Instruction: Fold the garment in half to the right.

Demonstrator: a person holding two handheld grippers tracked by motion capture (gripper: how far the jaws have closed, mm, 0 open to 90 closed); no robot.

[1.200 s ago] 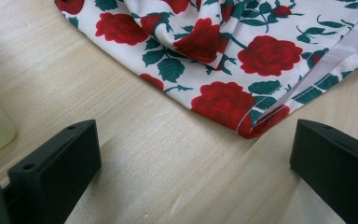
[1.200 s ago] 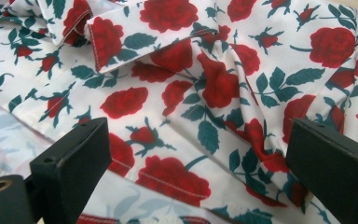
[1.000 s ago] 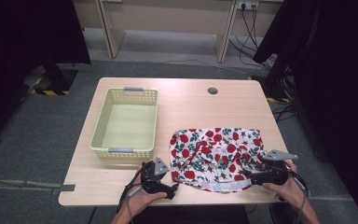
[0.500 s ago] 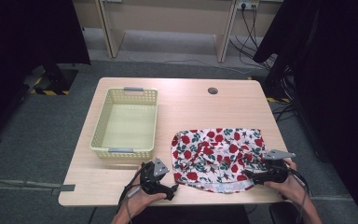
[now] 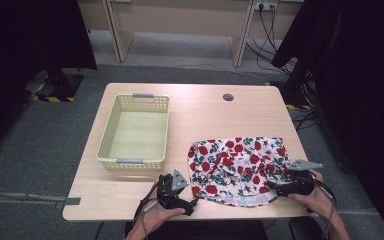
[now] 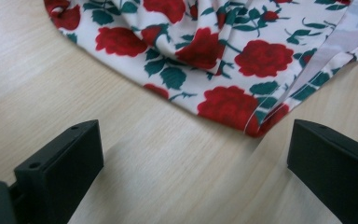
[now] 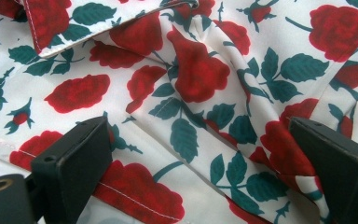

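Cloth: rose-print fabric [image 5: 237, 170], white ground with red roses and green leaves, lies rumpled on the near right part of the tabletop [image 5: 200, 115]; folds and a stitched hem show in both gripper views.
Cloth edge: a lighter underside strip shows along the near edge in the high view.
Left gripper [image 5: 192, 204]: held low at the near edge of the tabletop, just left of the cloth; jaws spread wide with bare wood between them.
Left gripper view: the cloth's near corner [image 6: 256, 123] lies ahead of the jaws, apart from them.
Right gripper [image 5: 271, 188]: at the cloth's near right edge; jaws spread wide, over the fabric, nothing pinched.
Right gripper view: creased fabric [image 7: 191, 79] spans the gap between the jaws; contact with the cloth cannot be told.
Hands: left hand [image 5: 155, 216] and right hand [image 5: 314, 196] each grip a handle at the bottom of the high view.
Basket: pale yellow plastic basket [image 5: 111, 131] stands on the left half of the tabletop, well apart from the cloth.
Tabletop detail: a round cable hole [image 5: 228, 97] near the far edge.
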